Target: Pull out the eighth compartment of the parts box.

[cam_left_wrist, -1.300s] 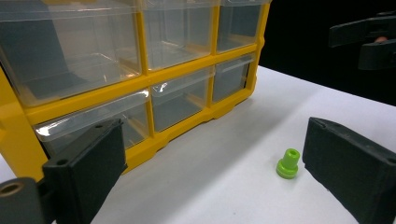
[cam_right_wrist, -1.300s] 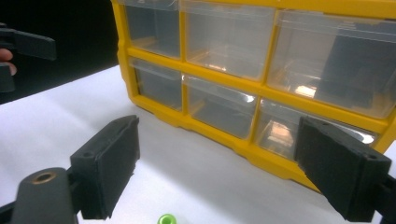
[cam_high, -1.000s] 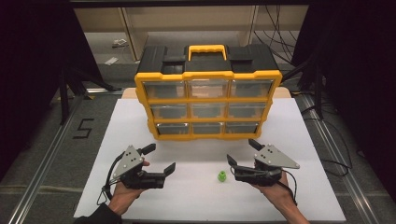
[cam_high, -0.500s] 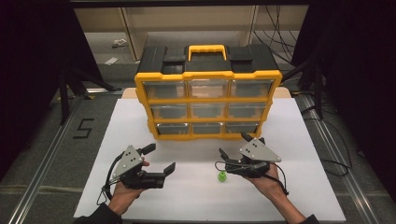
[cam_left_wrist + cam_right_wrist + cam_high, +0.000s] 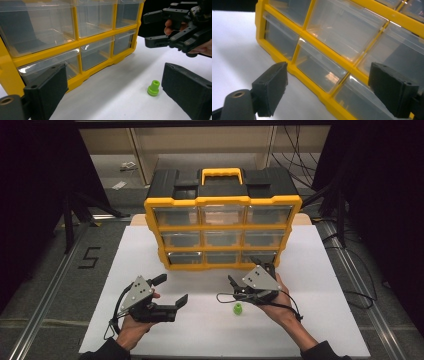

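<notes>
A yellow organizer with clear drawers stands at the middle of the white board. A small green plug lies upright in front of it. My left gripper rests open at the lower left, pointing right toward the plug, which sits just inside its right jaw's line in the left gripper view. My right gripper is open just behind and left of the plug, nothing between its jaws. In the right gripper view the open gripper faces the organizer's lower drawers. The drawers look empty.
A black lid with a yellow handle tops the organizer. Shelving and cables lie beyond the table. Metal rails run along both sides of the board. Bare white board stretches left and right of the organizer.
My right gripper has moved left and toward the organizer, turning to face its lower drawers; the green plug now lies near its cable side. The left gripper has stayed put.
</notes>
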Demonstrator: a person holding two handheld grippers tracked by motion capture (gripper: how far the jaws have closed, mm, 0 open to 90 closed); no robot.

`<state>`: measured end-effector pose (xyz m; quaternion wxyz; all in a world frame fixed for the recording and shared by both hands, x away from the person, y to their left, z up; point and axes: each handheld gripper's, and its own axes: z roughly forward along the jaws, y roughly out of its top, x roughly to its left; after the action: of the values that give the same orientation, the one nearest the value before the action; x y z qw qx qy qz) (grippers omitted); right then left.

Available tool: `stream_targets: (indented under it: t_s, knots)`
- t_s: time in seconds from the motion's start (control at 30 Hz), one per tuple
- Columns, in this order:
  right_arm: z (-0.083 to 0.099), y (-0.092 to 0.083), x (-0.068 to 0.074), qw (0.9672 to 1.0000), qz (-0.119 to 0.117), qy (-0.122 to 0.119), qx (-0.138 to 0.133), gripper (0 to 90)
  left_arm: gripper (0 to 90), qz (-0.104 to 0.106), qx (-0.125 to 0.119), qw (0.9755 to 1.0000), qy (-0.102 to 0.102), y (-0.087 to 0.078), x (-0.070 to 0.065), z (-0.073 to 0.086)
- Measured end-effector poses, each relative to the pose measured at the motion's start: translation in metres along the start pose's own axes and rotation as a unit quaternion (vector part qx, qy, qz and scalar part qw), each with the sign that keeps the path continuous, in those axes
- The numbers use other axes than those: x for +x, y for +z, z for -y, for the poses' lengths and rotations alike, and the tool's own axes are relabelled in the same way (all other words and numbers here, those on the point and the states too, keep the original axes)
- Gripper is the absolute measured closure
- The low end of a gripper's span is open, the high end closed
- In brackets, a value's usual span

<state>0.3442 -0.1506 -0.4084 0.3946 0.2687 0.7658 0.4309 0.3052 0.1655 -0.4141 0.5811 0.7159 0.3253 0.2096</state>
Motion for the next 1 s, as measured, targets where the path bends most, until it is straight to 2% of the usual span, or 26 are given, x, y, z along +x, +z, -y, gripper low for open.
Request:
stream_targets:
  t_s: [0.1,0.27,0.77,1.0]
  knots:
    - [0.000,0.007,0.003,0.9997,0.007,-0.025,0.004,17.1,6.5,0.001,-0.001,1.0000,0.001,0.000,0.000,0.000]
    - [0.000,0.019,0.005,0.9989,0.014,-0.044,0.011,17.3,6.5,-0.001,-0.002,1.0000,-0.002,-0.001,0.001,-0.001]
    - [0.000,0.034,0.003,0.9984,0.018,-0.050,0.023,17.5,6.6,0.000,-0.004,1.0000,0.000,-0.001,0.001,-0.001]
    - [-0.001,0.044,0.005,0.9976,0.021,-0.060,0.028,17.7,6.7,0.001,-0.003,1.0000,0.000,-0.001,0.000,-0.001]
